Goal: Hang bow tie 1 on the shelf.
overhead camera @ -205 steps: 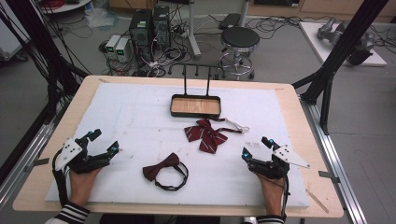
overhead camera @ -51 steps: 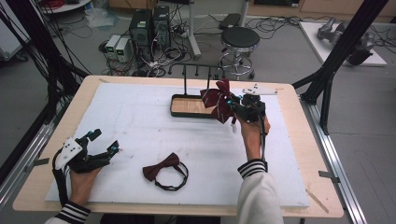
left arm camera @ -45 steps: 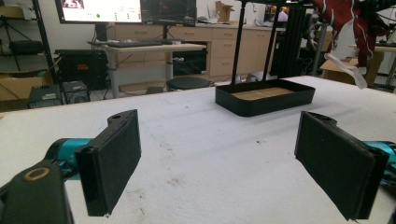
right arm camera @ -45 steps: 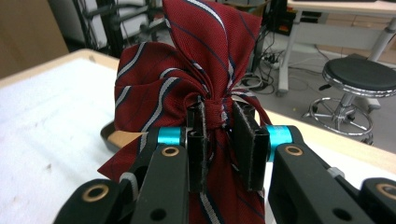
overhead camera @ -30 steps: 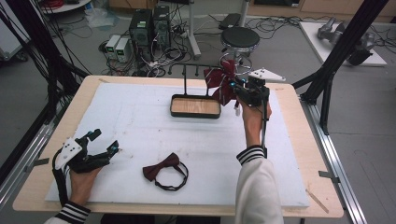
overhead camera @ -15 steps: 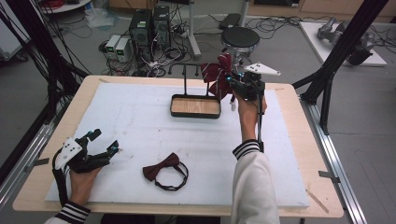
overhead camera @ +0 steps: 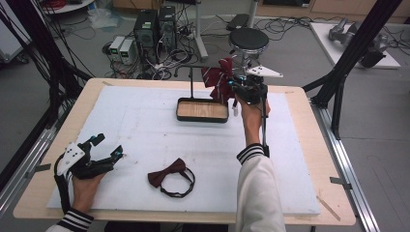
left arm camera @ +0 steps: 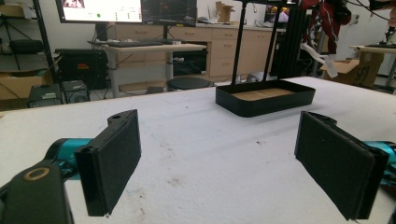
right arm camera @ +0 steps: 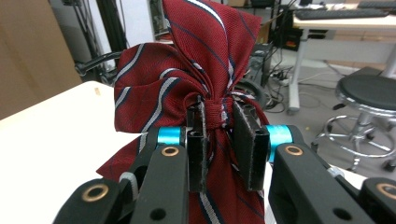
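My right gripper (overhead camera: pixel 233 85) is shut on the knot of a red striped bow tie (overhead camera: pixel 218 81), held up beside the black rack's top bar (overhead camera: pixel 193 68). In the right gripper view the pads (right arm camera: pixel 198 135) pinch the tie's (right arm camera: pixel 187 70) centre knot. The rack's black tray (overhead camera: pixel 202 110) with a wooden floor sits on the white mat below. A dark red bow tie (overhead camera: pixel 167 173) with a black strap loop lies near the front. My left gripper (overhead camera: pixel 110 147) rests at the front left, open and holding nothing; its pads (left arm camera: pixel 112 158) frame the tray (left arm camera: pixel 266 98) ahead.
The white foam mat (overhead camera: pixel 145 130) covers most of the wooden table (overhead camera: pixel 300 101). Black frame posts (overhead camera: pixel 348 58) stand at the table's right and left. A round stool (overhead camera: pixel 248 40) and computer boxes (overhead camera: pixel 154 24) sit on the floor behind the far edge.
My right gripper picked the striped bow tie off the mat, lifted it toward the rack, and over the last second drifted slightly left along the top bar. The left gripper stayed still.
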`<state>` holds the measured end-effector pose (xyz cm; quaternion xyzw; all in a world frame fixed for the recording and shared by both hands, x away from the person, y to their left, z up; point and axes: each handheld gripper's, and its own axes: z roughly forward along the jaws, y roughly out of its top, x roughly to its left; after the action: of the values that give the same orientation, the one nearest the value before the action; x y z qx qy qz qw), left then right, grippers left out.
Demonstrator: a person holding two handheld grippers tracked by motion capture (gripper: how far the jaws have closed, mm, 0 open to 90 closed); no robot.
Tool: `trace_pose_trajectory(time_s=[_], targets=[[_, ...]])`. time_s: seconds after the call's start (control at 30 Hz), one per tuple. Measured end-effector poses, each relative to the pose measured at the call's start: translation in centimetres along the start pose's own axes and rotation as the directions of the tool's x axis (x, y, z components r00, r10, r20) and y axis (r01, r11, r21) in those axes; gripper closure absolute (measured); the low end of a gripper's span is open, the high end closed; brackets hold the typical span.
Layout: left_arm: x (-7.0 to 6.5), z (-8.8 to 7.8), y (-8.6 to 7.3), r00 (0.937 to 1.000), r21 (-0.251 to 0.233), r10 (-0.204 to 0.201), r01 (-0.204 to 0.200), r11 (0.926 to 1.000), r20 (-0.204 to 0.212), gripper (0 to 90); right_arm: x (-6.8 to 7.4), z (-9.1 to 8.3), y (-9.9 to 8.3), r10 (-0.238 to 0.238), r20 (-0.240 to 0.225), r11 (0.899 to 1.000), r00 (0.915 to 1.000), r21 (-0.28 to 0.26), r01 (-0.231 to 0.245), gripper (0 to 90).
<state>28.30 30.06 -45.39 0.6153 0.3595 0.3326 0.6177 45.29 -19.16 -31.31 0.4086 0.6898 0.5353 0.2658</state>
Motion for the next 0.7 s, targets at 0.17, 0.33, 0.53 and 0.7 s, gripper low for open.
trace_pose_trajectory(time_s=[0.17, 0.33, 0.53, 0.7], targets=[[0.0, 0.0, 0.0, 1.0, -0.001, 0.0, 0.0, 1.0, -0.001, 14.9, 0.3, 0.8, -0.4, 0.006, -0.028, 0.999, 0.9996, 0.038, -0.005, 76.1], [0.0, 0.0, 0.0, 1.0, 0.0, 0.0, 0.0, 1.0, -0.001, 14.9, 0.2, 1.3, -0.7, 0.017, -0.043, 0.998, 0.9989, 0.066, -0.014, 76.0], [0.0, 0.0, 0.0, 1.0, 0.0, 0.0, 0.0, 1.0, -0.001, 14.9, 0.2, 1.7, -1.0, 0.031, -0.055, 0.995, 0.998, 0.093, -0.026, 76.0], [0.0, 0.0, 0.0, 1.0, 0.0, 0.0, 0.0, 1.0, -0.001, 14.9, 0.0, 1.9, -1.3, 0.049, -0.054, 0.991, 0.9973, 0.125, -0.042, 76.0]])
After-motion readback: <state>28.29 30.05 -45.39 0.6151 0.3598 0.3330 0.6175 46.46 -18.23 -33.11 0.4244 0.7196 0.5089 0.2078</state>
